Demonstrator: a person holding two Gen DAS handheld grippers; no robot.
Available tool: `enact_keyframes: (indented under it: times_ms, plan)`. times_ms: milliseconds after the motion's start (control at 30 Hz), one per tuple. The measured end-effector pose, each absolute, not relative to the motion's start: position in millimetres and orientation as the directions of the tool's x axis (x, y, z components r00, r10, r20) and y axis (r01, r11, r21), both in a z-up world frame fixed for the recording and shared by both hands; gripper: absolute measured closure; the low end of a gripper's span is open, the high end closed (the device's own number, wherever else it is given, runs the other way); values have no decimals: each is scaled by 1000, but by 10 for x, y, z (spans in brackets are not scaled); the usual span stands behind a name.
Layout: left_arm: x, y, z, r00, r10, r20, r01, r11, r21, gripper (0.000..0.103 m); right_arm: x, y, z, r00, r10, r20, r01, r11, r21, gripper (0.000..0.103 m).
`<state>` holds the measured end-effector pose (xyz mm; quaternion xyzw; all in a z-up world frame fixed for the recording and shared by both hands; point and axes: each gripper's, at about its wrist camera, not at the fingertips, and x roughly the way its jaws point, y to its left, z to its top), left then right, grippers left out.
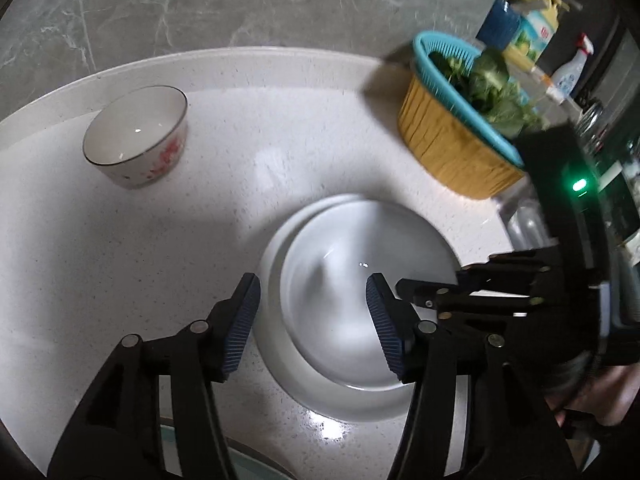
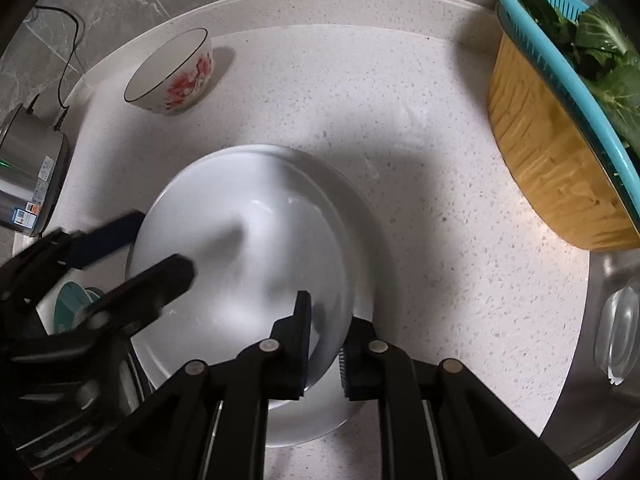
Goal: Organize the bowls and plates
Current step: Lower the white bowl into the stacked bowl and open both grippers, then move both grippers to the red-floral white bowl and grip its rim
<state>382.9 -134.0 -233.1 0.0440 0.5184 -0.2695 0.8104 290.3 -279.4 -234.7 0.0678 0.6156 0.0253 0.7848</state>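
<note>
Two white ceramic dishes are already nested on the speckled white worktop (image 2: 420, 160): the upper white plate (image 2: 240, 248) sits in the lower white plate (image 2: 372, 240). Its rim is pinched by the right tool (image 2: 326, 344), jaws nearly closed. The left tool (image 1: 312, 316) is spread wide, nothing gripped. One floral-printed small bowl (image 1: 136, 136) is left standing apart, well back, not yet stacked.
</note>
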Motion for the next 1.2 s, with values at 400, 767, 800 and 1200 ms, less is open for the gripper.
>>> enact_keyframes:
  times_ms: [400,767,800,1200]
  plan:
    - [4030,-279,-1920,301,-572,-763,350,811,-469,24,2611,-2894,-1938,323,173,-930,94,972,214,25]
    - [4914,909,-1698,397,-505,-767,279,862,-423,0,2661,-3106,-829,628,341,-700,57,876,478,0]
    - [5005,930,-1696,387,-501,-774,277,864,-421,0,2784,-3056,-794,623,344,-703,55,877,477,0]
    - [6329,280,-2348,250,-299,-921,377,906,-192,1,4535,-2301,-1550,329,247,-911,203,924,324,22]
